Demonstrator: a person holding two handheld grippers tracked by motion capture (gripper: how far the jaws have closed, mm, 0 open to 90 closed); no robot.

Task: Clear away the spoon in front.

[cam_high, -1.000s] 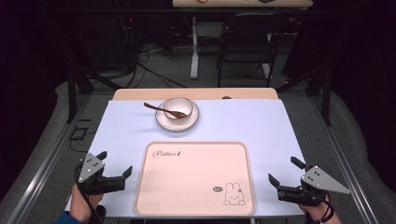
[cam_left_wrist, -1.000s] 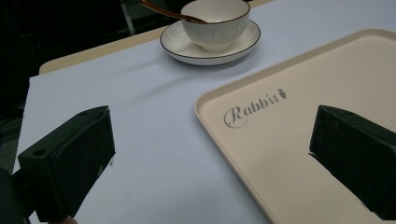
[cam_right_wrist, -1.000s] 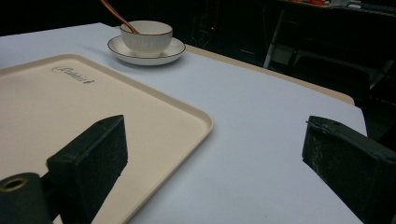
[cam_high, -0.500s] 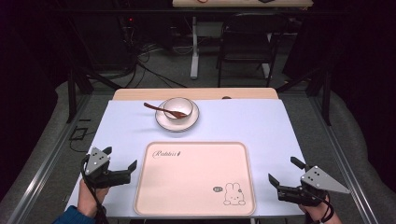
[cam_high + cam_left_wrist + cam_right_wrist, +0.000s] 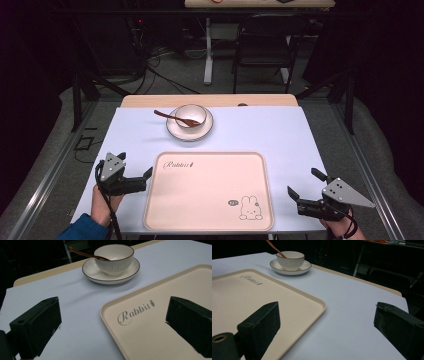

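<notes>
A cream tray [image 5: 210,200] printed with "Rabbit" and a bunny lies at the near middle of the table. Behind it a white bowl [image 5: 190,115] stands on a saucer [image 5: 175,131], with a brown spoon [image 5: 165,115] resting in the bowl. My left gripper [image 5: 135,164] is open beside the tray's left edge; in the left gripper view its jaws straddle the tray's [image 5: 162,322] corner, facing the bowl [image 5: 113,257] and spoon [image 5: 80,252]. My right gripper [image 5: 303,182] is open on the table, right of the tray. The right gripper view shows the tray [image 5: 262,297] and bowl [image 5: 290,258].
A pale sheet [image 5: 260,130] covers the table, with a wooden strip [image 5: 210,101] bare along its far edge. A dark chair [image 5: 265,45] and a desk leg [image 5: 207,50] stand beyond the table. Metal rails [image 5: 50,170] run down both sides.
My left gripper has moved forward and rightward, up to the tray's left edge. The right gripper, bowl and tray have stayed put.
</notes>
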